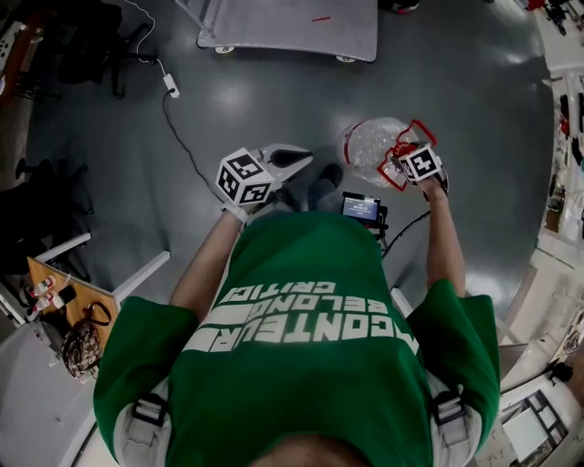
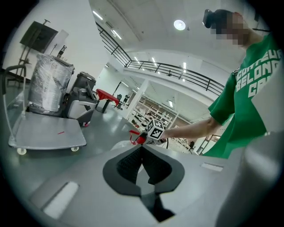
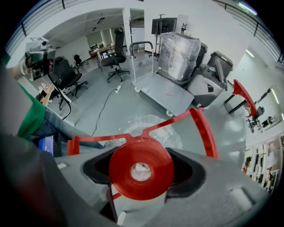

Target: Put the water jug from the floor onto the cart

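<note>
The water jug (image 1: 372, 141) is clear plastic with a red cap (image 3: 141, 168) and a red carry handle (image 3: 202, 128). My right gripper (image 1: 401, 160) is shut on the cap, which fills the space between its jaws in the right gripper view; the clear body (image 3: 153, 128) shows below it. Whether the jug is off the floor I cannot tell. My left gripper (image 1: 290, 159) is held left of the jug, apart from it, shut with its pads (image 2: 133, 162) together and nothing between them. The grey flat cart (image 1: 292, 27) stands ahead on the floor, its deck bare (image 2: 44, 131) (image 3: 166, 95).
A cable with a power adapter (image 1: 171, 87) runs across the floor to the left. Office chairs (image 1: 91, 36) stand at far left, and a wrapped bundle (image 3: 179, 53) and grey machines (image 2: 82, 99) beyond the cart. Benches (image 1: 566, 137) line the right side.
</note>
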A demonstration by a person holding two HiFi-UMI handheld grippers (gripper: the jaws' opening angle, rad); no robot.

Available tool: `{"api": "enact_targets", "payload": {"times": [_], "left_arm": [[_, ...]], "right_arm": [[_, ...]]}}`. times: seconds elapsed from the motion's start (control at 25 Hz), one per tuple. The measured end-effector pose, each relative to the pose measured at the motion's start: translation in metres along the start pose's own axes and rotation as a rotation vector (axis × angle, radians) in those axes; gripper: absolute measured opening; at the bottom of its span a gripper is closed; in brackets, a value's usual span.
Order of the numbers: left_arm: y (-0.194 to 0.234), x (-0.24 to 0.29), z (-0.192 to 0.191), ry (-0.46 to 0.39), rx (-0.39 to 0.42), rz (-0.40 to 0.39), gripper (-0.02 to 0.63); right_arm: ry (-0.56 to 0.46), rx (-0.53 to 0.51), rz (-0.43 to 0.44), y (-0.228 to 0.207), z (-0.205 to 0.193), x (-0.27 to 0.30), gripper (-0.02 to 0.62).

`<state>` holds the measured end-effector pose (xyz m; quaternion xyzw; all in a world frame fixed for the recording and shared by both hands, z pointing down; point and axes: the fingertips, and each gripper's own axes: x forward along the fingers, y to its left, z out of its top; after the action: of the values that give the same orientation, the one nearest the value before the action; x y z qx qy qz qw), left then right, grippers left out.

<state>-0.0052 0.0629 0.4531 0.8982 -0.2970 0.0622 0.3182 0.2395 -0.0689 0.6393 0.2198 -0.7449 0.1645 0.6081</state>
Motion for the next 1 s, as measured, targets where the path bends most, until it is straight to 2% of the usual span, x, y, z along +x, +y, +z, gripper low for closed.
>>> {"api": "enact_targets", "payload": {"times": [0.32, 0.52, 0.72, 0.84, 1.0], "left_arm": [[0.032, 0.033, 0.044, 0.017, -0.02, 0.044, 0.014], [0.029, 0.045, 0.032, 0.032, -0.024, 0.062, 0.014], [0.031, 0.065, 0.045, 0.029, -0.03, 0.07, 0.014], [0.03, 0.083, 0.052, 0.041, -0.024, 0.077, 0.014], [0.03, 0.104, 0.06, 0.043, -0.024, 0.086, 0.014]], "right_arm": [[0.016, -0.047, 0.036, -0.049, 0.037, 0.015, 0.305], [0.009, -0.057, 0.046, -0.054, 0.024, 0.033, 0.305], [0.008, -0.052, 0.075, -0.071, 0.026, 0.038, 0.305], [-0.008, -0.078, 0.047, -0.092, 0.029, 0.041, 0.305], [-0.01, -0.08, 0.051, -0.11, 0.029, 0.048, 0.305]]}}
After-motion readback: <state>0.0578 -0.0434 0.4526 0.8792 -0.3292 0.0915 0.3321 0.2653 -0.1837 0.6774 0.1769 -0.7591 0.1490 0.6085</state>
